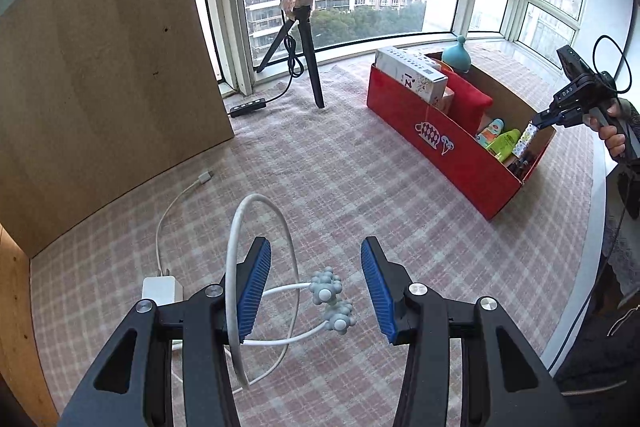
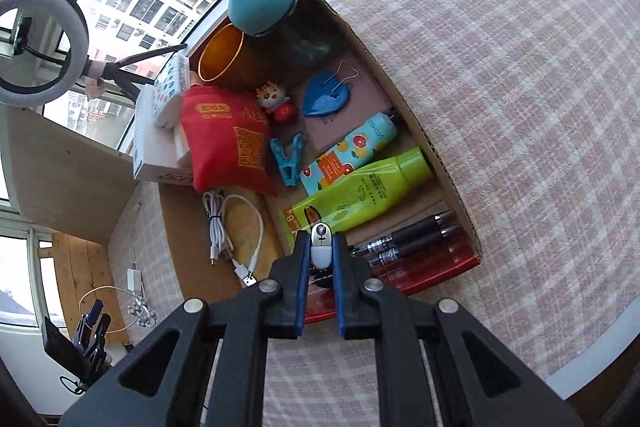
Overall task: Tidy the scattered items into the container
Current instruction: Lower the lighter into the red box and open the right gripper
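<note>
Container: the red box [image 2: 436, 273] is sitting across the middle of your right wrist view, open side up, on the checked table [image 2: 520, 87].
Far end: a teal bottle [image 2: 260, 1] and an orange cup [image 2: 220, 53] are standing in the upper left of the box.
Middle: a red pouch [image 2: 228, 143], a small doll [image 2: 276, 103] and a blue clip [image 2: 288, 159] are lying together.
Near end: a green tube [image 2: 360, 189], a citrus-print tube [image 2: 352, 155] and two pens [image 2: 408, 241] are lying side by side.
Right claw [image 2: 322, 259]: you are pinching a small white tube [image 2: 322, 247] over the box's near end.
Left claw [image 1: 316, 291]: your fingers are standing spread around the white cable [image 1: 256, 267] with its pale knobbed beads [image 1: 332, 299], lying on the table at lower centre, well apart from the box.
</note>
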Demonstrator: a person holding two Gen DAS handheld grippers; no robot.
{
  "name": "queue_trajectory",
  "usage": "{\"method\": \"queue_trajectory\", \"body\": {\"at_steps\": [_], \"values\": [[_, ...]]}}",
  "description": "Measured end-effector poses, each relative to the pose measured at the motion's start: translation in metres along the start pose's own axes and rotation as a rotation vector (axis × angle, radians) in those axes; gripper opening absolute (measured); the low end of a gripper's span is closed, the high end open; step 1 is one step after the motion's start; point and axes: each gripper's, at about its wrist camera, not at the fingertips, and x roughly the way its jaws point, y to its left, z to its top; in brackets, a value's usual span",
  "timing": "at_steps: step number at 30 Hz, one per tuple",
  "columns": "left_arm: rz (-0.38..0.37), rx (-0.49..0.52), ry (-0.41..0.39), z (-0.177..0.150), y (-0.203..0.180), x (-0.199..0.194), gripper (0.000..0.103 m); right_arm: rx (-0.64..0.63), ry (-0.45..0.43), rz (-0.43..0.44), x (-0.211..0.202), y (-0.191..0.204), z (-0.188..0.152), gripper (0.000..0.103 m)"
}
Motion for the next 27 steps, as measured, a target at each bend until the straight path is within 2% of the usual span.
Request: {"method": "queue_trajectory", "body": {"at_steps": [5, 11, 20, 27], "values": [[-0.015, 0.008, 0.002, 0.005, 0.009, 0.012, 0.045, 0.038, 0.023, -0.061, 0.011, -0.006, 0.004, 0.011], [-0.031, 0.016, -0.008, 0.008, 0.014, 0.017, 0.045, 0.063, 0.008, -0.088, 0.01, -0.005, 0.007, 0.011], [-0.029, 0.004, -0.014, 0.003, 0.014, 0.014, 0.045, 0.155, 0.029, -0.013, 0.014, -0.015, 0.004, 0.011], [-0.015, 0.019, -0.006, 0.004, 0.011, 0.014, 0.045, 0.115, 0.023, -0.066, 0.017, -0.009, 0.007, 0.011]]}}
